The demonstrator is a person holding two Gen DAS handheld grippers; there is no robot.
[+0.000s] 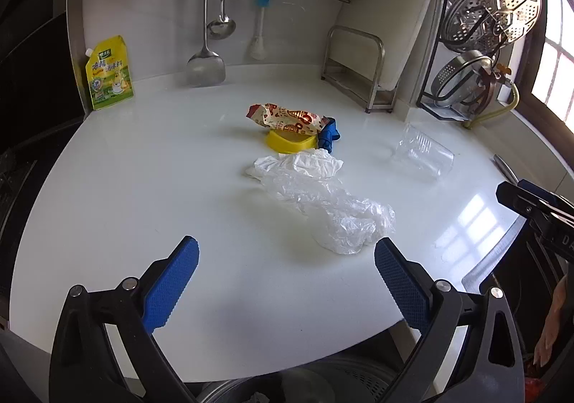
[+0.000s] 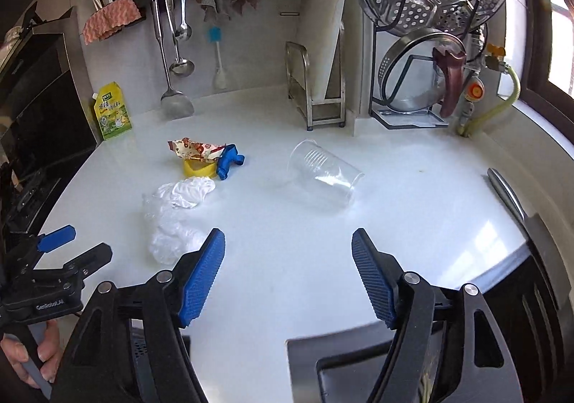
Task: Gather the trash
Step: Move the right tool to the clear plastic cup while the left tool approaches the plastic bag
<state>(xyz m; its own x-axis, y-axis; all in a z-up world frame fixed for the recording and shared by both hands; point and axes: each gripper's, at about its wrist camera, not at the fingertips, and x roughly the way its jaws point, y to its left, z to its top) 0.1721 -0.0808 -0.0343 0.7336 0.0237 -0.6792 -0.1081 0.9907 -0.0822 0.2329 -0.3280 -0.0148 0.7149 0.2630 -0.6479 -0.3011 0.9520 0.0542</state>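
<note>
Both the left gripper and right gripper are open and empty. The crinkly plastic bag lies on the desk just ahead of the left gripper. It looks light, soft and slippery, so pinch a bunched fold.

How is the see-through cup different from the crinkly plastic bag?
The clear cup keeps a stiff round shape with ridges and lies on its side; the plastic bag is floppy, crumpled and spread flat. The cup lies alone; the bag touches a white tissue. Both are see-through and lie on the white counter.
</note>
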